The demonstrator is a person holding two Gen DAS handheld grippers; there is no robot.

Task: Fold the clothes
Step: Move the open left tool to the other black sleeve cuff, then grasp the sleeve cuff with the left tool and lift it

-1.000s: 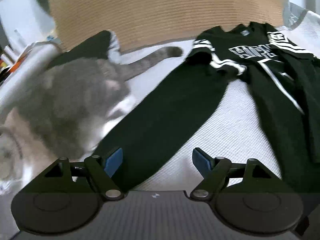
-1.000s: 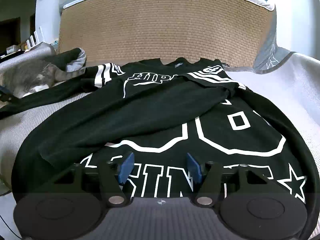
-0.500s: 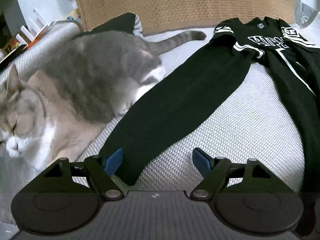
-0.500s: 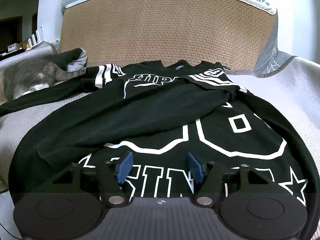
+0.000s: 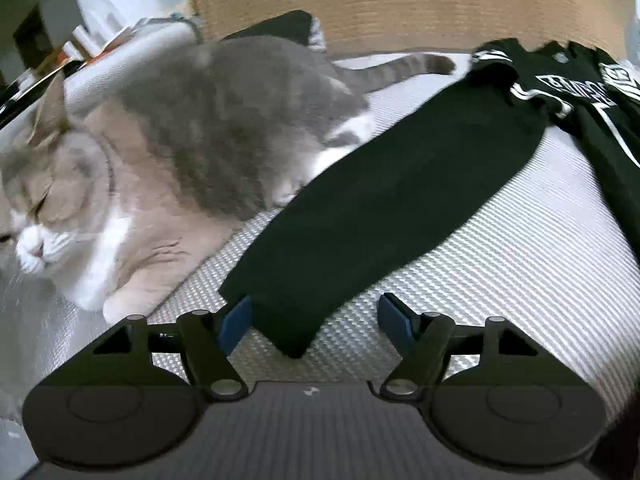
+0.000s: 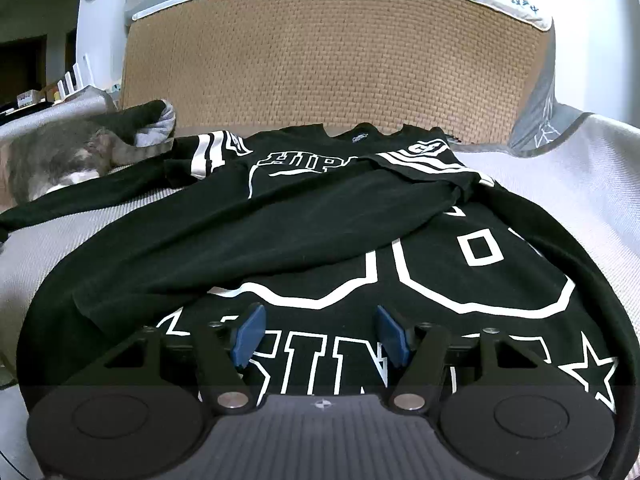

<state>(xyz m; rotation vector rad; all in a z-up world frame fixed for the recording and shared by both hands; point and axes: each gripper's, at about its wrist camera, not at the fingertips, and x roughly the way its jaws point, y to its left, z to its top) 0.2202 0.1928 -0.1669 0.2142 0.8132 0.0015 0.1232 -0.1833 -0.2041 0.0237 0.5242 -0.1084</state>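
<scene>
Flat on a pale textured bed cover (image 5: 500, 280): a black long-sleeved jersey (image 6: 360, 232) with white block lettering, a large outlined numeral and a star near the hem. Collar points toward a woven tan headboard (image 6: 332, 60). One sleeve is folded diagonally across the chest; the other sleeve (image 5: 384, 216) stretches out straight over the cover, away from the body of the shirt.

Left gripper (image 5: 314, 322): over the cuff end of the outstretched sleeve. Jaws have just been closing, yet they stand apart; the cuff lies between the blue pads (image 5: 234, 324), nearer the left-hand one, and the other pad is clear of the cloth. No squeeze on the fabric seen.

Right gripper (image 6: 320, 334): low over the lettered lower part of the jersey, jaws parted, nothing between them; whether the tips touch the cloth I cannot tell.

Grey and white cat (image 5: 168, 168) lies on the cover just beside the outstretched sleeve, eyes shut, hind paw at the sleeve's edge, tail reaching toward the shoulder stripes. A dark garment with pale lining (image 6: 154, 124) sits bunched behind the cat, against the headboard.
</scene>
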